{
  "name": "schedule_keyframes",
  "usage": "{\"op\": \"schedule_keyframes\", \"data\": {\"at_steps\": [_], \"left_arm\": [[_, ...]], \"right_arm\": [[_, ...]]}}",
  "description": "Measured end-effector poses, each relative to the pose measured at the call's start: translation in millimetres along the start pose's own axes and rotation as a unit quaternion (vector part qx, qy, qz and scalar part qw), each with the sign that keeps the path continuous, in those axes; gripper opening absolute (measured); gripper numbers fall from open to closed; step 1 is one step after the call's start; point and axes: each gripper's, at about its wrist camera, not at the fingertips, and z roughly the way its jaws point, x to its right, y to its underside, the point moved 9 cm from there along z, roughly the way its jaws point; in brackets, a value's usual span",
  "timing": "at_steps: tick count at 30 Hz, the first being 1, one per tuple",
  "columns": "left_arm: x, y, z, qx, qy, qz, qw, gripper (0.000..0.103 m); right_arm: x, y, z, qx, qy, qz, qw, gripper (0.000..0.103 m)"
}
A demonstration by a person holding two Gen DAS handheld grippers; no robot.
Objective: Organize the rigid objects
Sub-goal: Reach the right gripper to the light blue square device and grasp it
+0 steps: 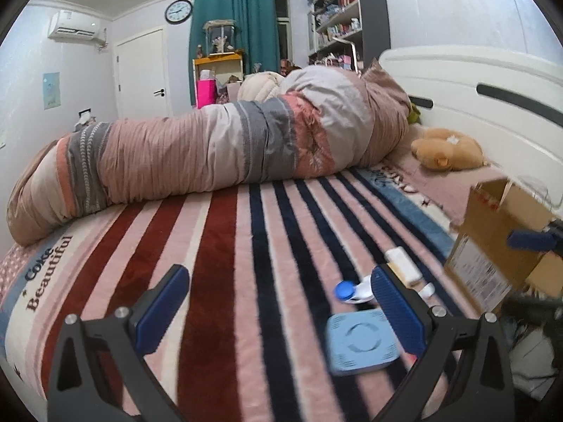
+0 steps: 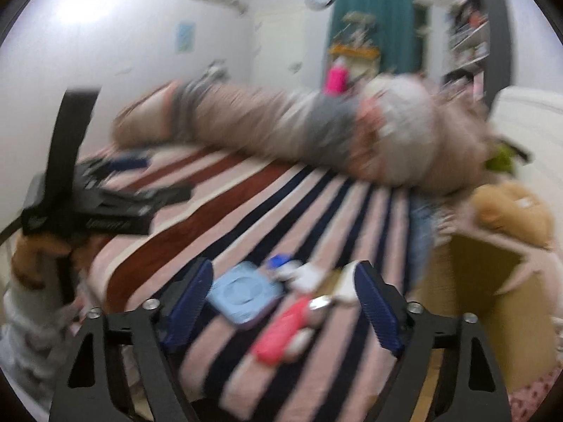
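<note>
1. The view is blurred; the right gripper (image 2: 283,302) has its jaws spread wide with nothing between them.
2. On the striped bed (image 2: 246,204) lie a light-blue square device (image 2: 242,293), a pink-red object (image 2: 281,334) and small white items (image 2: 309,276).
3. A cardboard box (image 2: 482,281) stands at right, beside a tan plush toy (image 2: 510,211).
4. The left gripper (image 2: 105,197), in a hand (image 2: 31,260), is at far left.
5. A rolled quilt (image 2: 299,130) lies behind.

Rolled duvet (image 1: 225,147) across striped blanket (image 1: 218,253), plush toy (image 1: 447,149), wall clock (image 1: 178,11), teal curtains (image 1: 234,28)
</note>
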Motion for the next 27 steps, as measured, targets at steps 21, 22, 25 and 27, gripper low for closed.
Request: {"op": "schedule_keyframes", "data": {"at_steps": [21,22,25,27], "left_arm": [[-37.6,63.7,63.4,-0.08,0.048,-0.001,0.9956,0.102],[-39.5,63.7,64.4,-0.083,0.049,-0.003,0.9953,0.102],[-44.1,65.4,69.5,-0.095,0.055,-0.015,0.9938,0.102],[-44.4,67.8,71.8,-0.103,0.067,-0.023,0.9921,0.102]], "right_arm": [[-29.6,60.9,172.9,-0.26,-0.097,0.087,0.957,0.087],[-31.4,56.3,176.9,-0.258,-0.099,0.086,0.957,0.09],[-42.3,52.0,190.5,-0.257,-0.093,0.069,0.959,0.095],[-49.1,51.2,202.4,-0.257,-0.079,0.046,0.962,0.095]]}}
